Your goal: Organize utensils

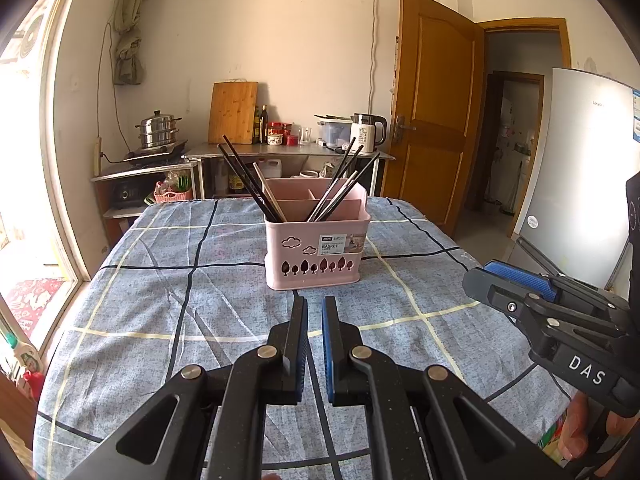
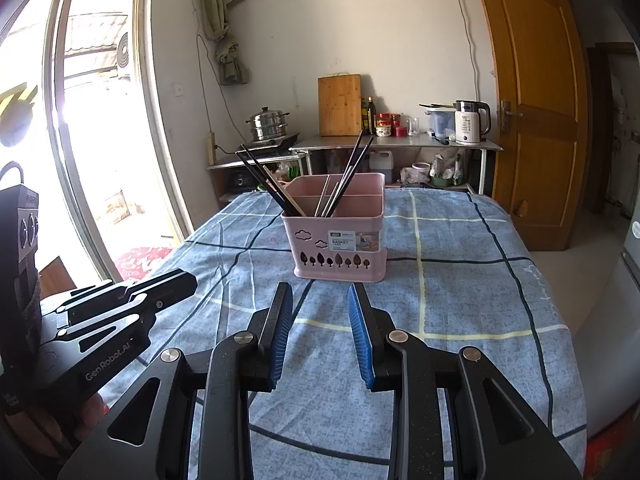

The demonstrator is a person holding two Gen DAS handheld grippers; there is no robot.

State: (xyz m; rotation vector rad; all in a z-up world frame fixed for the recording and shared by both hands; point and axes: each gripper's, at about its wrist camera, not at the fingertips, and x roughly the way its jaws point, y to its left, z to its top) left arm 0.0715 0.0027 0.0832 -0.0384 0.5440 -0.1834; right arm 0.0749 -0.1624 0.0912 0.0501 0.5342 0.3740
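A table (image 1: 120,280) under a blue checked cloth carries a pink basket (image 1: 316,252) at its middle, chopsticks (image 1: 248,180) leaning in its near compartments. Both grippers hover short of it, empty: the left gripper (image 1: 315,308) nearly pressed together, the right gripper (image 2: 320,300) spread. Regrouping the mixed sticks probably calls for pinching one high, clear of its neighbours.

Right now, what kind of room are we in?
Most likely a home kitchen: a steamer pot on a burner, a cutting board and an electric kettle along the far wall.
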